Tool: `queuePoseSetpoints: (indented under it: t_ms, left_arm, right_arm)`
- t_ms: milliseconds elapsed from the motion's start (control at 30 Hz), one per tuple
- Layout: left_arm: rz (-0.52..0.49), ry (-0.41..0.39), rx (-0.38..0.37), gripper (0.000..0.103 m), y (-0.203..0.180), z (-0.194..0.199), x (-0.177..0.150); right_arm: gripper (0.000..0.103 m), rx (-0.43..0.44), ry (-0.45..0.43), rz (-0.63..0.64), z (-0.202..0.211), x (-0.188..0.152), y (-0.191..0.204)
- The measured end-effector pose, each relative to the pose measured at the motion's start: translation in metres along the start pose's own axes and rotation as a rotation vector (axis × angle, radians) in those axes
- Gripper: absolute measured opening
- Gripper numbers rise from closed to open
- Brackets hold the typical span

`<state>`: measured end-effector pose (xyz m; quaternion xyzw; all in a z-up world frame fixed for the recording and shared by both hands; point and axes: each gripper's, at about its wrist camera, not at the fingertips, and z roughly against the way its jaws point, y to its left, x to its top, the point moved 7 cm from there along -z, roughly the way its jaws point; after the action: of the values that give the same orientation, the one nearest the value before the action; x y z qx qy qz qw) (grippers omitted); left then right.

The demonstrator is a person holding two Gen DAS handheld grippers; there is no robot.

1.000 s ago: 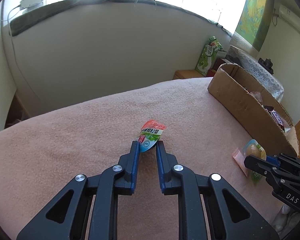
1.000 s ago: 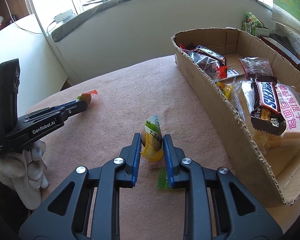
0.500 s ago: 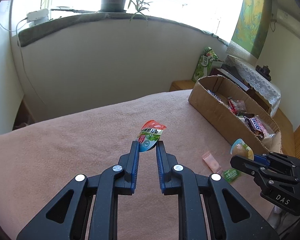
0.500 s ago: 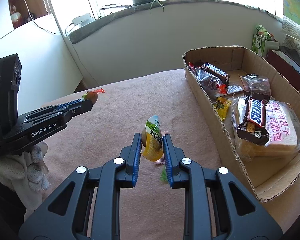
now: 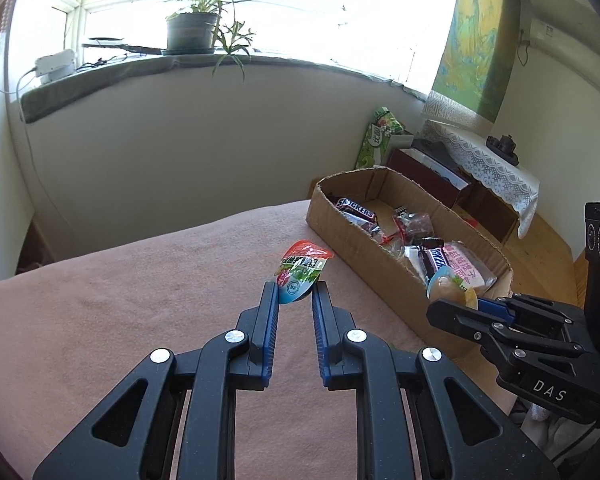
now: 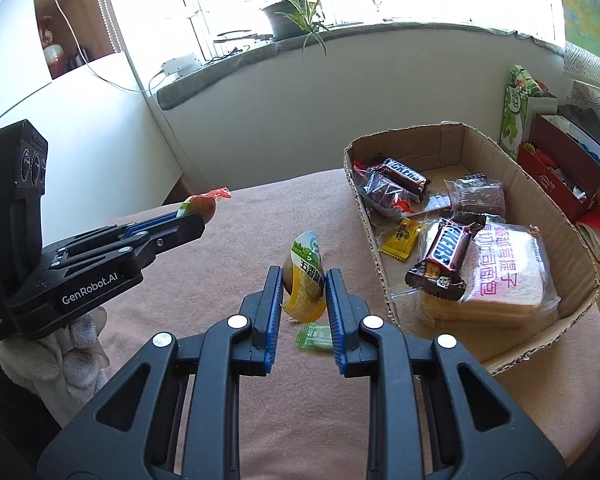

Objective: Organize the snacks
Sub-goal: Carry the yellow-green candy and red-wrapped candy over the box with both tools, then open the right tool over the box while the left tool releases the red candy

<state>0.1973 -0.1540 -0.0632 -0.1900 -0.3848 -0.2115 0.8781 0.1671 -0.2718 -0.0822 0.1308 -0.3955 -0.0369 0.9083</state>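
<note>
My left gripper [image 5: 295,295] is shut on a red-and-green snack packet [image 5: 301,270], held in the air above the pink blanket [image 5: 120,300]. It also shows in the right wrist view [image 6: 198,216] at the left. My right gripper [image 6: 303,280] is shut on a yellow-and-green snack packet [image 6: 305,282], held above the blanket left of the cardboard box [image 6: 380,264]. In the left wrist view the right gripper [image 5: 456,304] is near the box's [image 5: 364,240] near corner. The box holds Snickers bars [image 6: 446,250], a bread pack [image 6: 504,276] and small wrapped sweets.
A green sweet [image 6: 315,336] and a bit of a pink wrapper lie on the blanket under my right gripper. A wall with a windowsill and a potted plant [image 5: 192,28] stands behind the bed. A green packet [image 5: 378,136] and a red box [image 6: 568,168] sit beyond the cardboard box.
Both grippers have risen with their packets still held. The views now look down into the box from higher up. The sweets on the blanket stay where they were.
</note>
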Motion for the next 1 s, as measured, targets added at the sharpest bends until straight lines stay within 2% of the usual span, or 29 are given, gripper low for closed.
queuePoseSetpoints:
  t_ms: [400, 600, 1000]
  left_arm:
    - [-0.03, -0.008, -0.044, 0.016, -0.052, -0.005, 0.01]
    - [-0.049, 0.003, -0.063, 0.016, -0.081, -0.018, 0.014]
    - [-0.075, 0.004, -0.059, 0.016, -0.108, -0.05, 0.038]
  right_arm:
    - [0.022, -0.033, -0.048, 0.013, 0.03, 0.023, -0.048]
    - [0.022, -0.062, -0.06, 0.03, 0.033, 0.046, -0.078]
    - [0.022, -0.095, -0.046, 0.079, 0.003, 0.102, -0.115]
